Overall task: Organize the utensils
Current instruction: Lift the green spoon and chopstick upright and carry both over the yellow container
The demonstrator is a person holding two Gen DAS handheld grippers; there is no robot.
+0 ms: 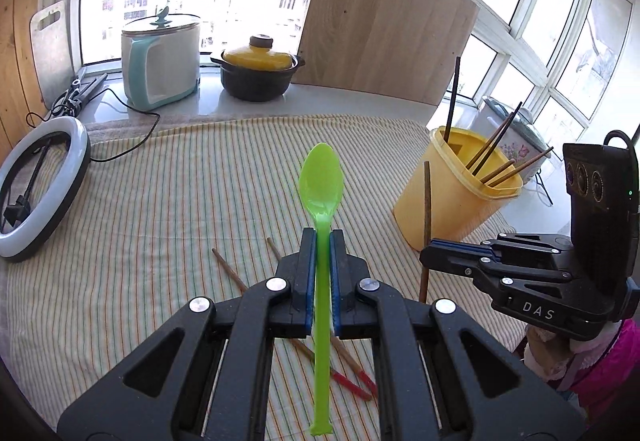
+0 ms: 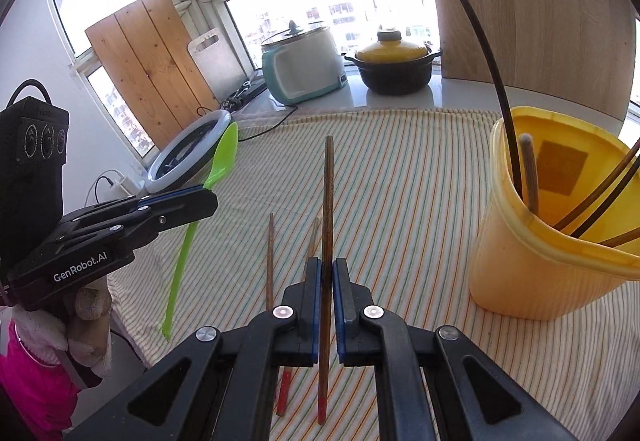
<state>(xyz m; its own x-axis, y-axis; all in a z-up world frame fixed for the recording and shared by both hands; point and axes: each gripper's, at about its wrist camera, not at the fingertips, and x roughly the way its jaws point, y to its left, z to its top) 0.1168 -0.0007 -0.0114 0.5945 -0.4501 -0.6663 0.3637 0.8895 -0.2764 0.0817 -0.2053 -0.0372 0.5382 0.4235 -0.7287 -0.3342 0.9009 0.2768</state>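
Observation:
My left gripper [image 1: 321, 235] is shut on a green plastic spoon [image 1: 320, 181], bowl pointing forward, raised over the striped cloth [image 1: 160, 201]. My right gripper [image 2: 327, 265] is shut on a brown chopstick [image 2: 329, 193] with a red tip, also lifted. Seen from the left wrist, the right gripper [image 1: 426, 251] hangs beside the yellow tub [image 1: 448, 193] with the chopstick [image 1: 427, 201] upright in it. Seen from the right wrist, the left gripper [image 2: 208, 197] carries the spoon [image 2: 222, 157]. The yellow tub [image 2: 528, 265] holds several chopsticks. Two chopsticks [image 1: 228, 269] [image 2: 270, 253] lie on the cloth below.
On the sill behind stand a teal-and-white cooker [image 1: 160, 61], a black pot with a yellow lid [image 1: 258, 73], and a wooden board [image 1: 384, 21]. A ring light [image 1: 36, 189] lies at the cloth's left edge with a cable. A person's pink sleeve [image 2: 28, 373] shows.

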